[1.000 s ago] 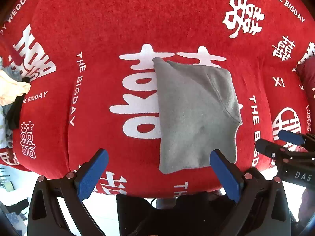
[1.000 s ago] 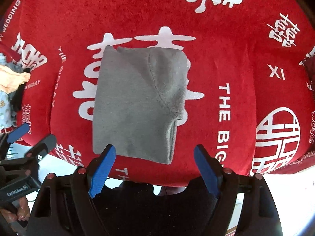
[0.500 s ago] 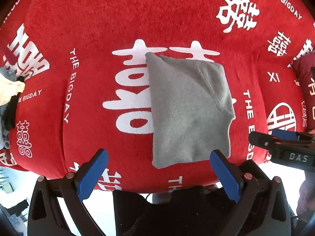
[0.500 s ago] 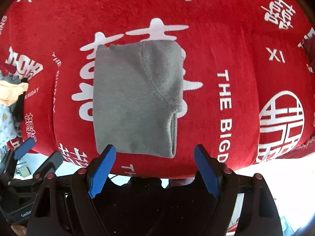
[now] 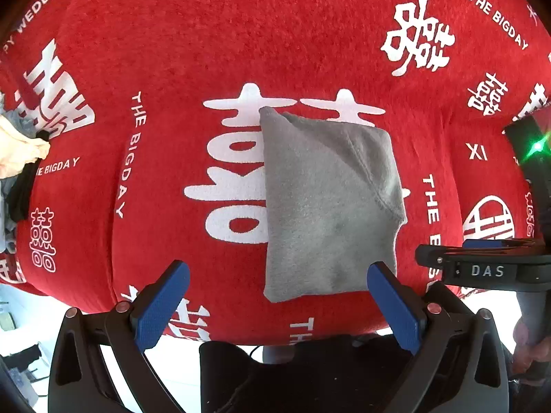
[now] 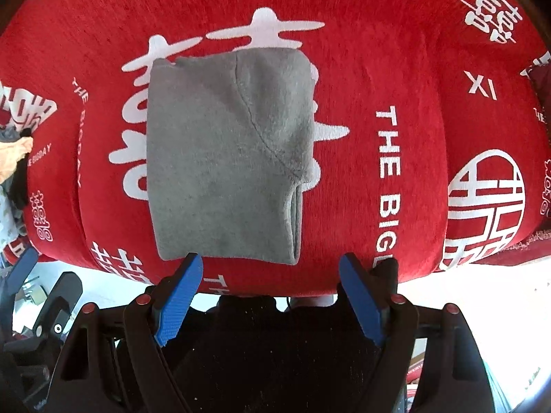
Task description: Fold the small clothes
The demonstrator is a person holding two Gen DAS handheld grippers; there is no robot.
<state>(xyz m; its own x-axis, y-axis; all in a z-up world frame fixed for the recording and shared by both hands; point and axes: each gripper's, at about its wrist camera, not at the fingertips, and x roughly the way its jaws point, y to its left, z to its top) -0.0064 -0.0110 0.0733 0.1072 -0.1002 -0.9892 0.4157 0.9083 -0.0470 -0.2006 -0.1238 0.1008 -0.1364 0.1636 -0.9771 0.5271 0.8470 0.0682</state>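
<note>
A heap of other clothes is getting cut off at the table's left edge — hard to make out. The red cloth is reading "THE BIGDAY" and "XI". The folded grey garment is lying by the near edge. Left gripper and right gripper are hovering — jaws wide, holding nothing.

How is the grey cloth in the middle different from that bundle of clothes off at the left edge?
The grey cloth lies folded flat into a tidy rectangle; the bundle of clothes is a crumpled heap. The grey cloth is one plain colour; the bundle mixes cream, black and pale pieces. The grey cloth sits mid-way on the red cloth; the bundle lies at its edge. Both rest untouched, both hand-held grippers open.
</note>
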